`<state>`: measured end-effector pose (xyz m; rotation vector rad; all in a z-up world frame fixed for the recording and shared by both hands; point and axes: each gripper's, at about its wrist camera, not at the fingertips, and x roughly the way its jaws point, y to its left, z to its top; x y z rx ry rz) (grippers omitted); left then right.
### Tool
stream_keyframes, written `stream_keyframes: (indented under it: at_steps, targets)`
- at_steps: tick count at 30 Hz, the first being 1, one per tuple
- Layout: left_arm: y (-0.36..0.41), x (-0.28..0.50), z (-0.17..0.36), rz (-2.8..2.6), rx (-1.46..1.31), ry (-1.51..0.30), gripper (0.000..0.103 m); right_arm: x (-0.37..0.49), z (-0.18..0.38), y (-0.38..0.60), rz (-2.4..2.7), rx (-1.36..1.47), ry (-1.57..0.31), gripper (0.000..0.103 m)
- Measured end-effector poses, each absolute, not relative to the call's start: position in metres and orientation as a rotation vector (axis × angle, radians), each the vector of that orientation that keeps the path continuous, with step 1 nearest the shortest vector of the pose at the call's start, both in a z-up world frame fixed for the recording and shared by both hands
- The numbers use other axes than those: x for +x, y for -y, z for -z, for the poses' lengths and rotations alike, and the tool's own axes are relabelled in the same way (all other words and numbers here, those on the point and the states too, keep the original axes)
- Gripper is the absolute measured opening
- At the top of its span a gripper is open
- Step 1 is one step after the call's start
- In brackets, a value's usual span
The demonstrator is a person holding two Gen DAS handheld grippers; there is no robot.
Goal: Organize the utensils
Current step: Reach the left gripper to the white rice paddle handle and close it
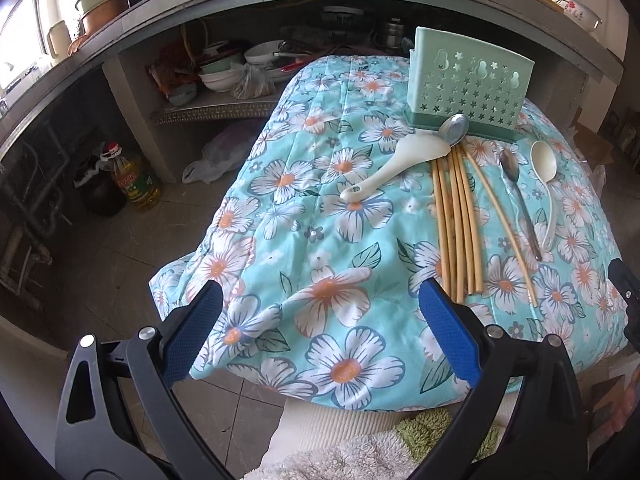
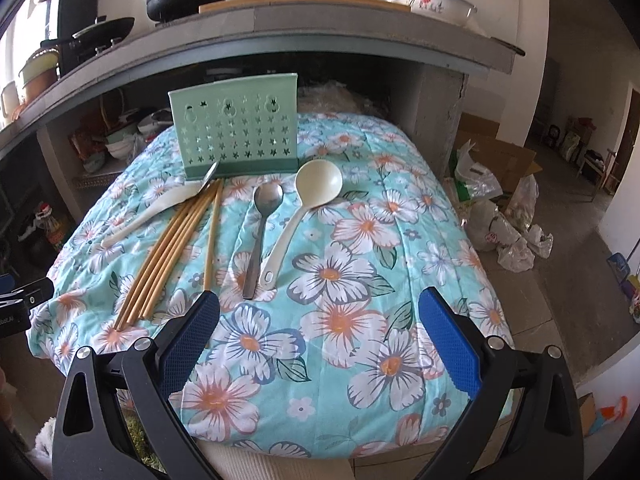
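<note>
A mint-green perforated utensil holder point(image 1: 468, 92) point(image 2: 236, 136) stands upright at the far side of a flowered cloth point(image 1: 320, 240) point(image 2: 360, 260). In front of it lie a white rice paddle point(image 1: 394, 166) point(image 2: 152, 210), several bamboo chopsticks point(image 1: 460, 220) point(image 2: 176, 244), two metal spoons point(image 1: 520, 200) point(image 2: 260, 232) point(image 1: 454, 128), and a cream ladle point(image 1: 546, 176) point(image 2: 304, 204). My left gripper point(image 1: 320, 292) hovers open over the cloth's near left part, its right fingertip close to the chopstick ends. My right gripper point(image 2: 320, 300) is open above the near edge, holding nothing.
A concrete counter runs behind the cloth with bowls point(image 1: 224, 72) stacked on its lower shelf. An oil bottle point(image 1: 132, 176) stands on the floor at left. Plastic bags point(image 2: 500, 224) and a cardboard box point(image 2: 500, 156) lie on the floor at right. A towel point(image 1: 360, 452) is beneath the grippers.
</note>
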<state>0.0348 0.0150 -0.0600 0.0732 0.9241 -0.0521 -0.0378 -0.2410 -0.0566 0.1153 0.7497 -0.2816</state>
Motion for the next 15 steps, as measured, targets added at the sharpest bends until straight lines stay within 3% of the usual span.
stream_keyframes:
  at_steps: [10, 15]
  targets:
    - [-0.023, 0.065, 0.063, 0.332, -0.128, -0.875, 0.095, -0.002, 0.057, 0.259, 0.313, 0.186, -0.683, 0.097]
    - [-0.005, 0.092, 0.056, 0.349, -0.088, -0.850, 0.095, 0.017, 0.052, 0.261, 0.253, 0.207, -0.659, 0.097]
